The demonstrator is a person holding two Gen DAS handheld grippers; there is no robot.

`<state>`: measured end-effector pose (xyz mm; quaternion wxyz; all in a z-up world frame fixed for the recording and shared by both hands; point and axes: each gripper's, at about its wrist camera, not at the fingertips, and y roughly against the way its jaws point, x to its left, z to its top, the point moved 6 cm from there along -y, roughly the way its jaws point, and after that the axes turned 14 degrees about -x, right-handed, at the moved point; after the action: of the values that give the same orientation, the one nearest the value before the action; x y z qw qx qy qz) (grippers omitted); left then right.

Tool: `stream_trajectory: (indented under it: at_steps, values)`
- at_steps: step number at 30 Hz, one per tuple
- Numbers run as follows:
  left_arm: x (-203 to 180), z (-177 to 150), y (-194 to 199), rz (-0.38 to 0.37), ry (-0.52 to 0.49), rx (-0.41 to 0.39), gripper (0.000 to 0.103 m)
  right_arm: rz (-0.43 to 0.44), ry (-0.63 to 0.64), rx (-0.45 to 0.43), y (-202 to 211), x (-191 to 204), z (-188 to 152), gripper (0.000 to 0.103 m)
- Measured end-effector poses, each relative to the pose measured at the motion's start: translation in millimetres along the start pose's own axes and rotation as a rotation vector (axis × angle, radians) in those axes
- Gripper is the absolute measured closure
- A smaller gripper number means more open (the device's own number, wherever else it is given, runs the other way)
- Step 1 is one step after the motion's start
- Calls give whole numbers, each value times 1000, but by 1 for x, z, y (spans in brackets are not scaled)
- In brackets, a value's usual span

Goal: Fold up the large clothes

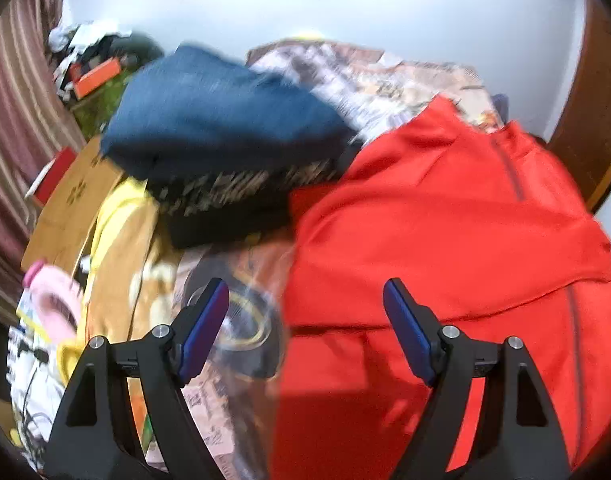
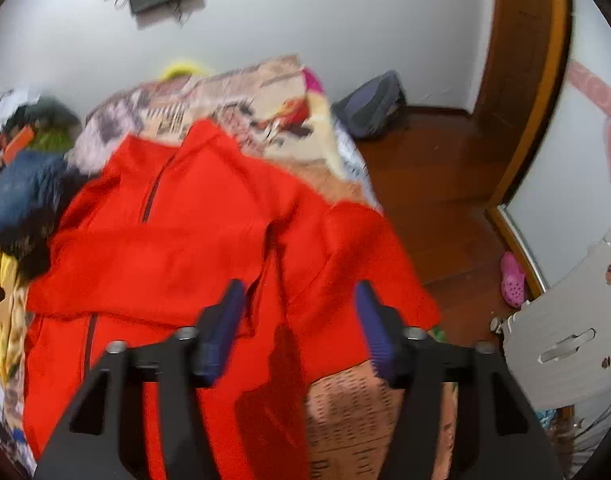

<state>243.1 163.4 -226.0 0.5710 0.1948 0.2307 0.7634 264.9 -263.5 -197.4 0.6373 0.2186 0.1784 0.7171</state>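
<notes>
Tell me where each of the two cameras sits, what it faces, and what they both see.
Left wrist: rides the left gripper, angled down at the bed's left part, a blue folded garment; jaws open and empty.
Right wrist: rides the right gripper, angled down at the bed's right edge and wooden floor; jaws open.
Shared: red jacket, patterned bedspread, white wall.

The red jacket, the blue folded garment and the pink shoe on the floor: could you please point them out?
Red jacket (image 2: 209, 216), right wrist view, chest panel beside the zip.
Blue folded garment (image 1: 209, 120), left wrist view, top face.
Pink shoe (image 2: 512, 280), right wrist view, upper with holes.
</notes>
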Motion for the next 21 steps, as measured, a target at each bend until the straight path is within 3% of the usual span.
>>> stream_trajectory:
  at_steps: [5,10,16,21]
  values:
    - [-36,33,14,-50,-42,-76,19,-19,-106,3,0,-28,0,42]
    - [-74,48,9,-126,-69,-91,15,-15,-246,45,-8,-58,-12,42]
    - [-111,39,-10,-171,-98,-52,15,-5,-422,117,-26,-88,-36,42]
    - [-130,23,-20,-190,-115,-9,15,58,-569,197,-48,-100,-57,42]
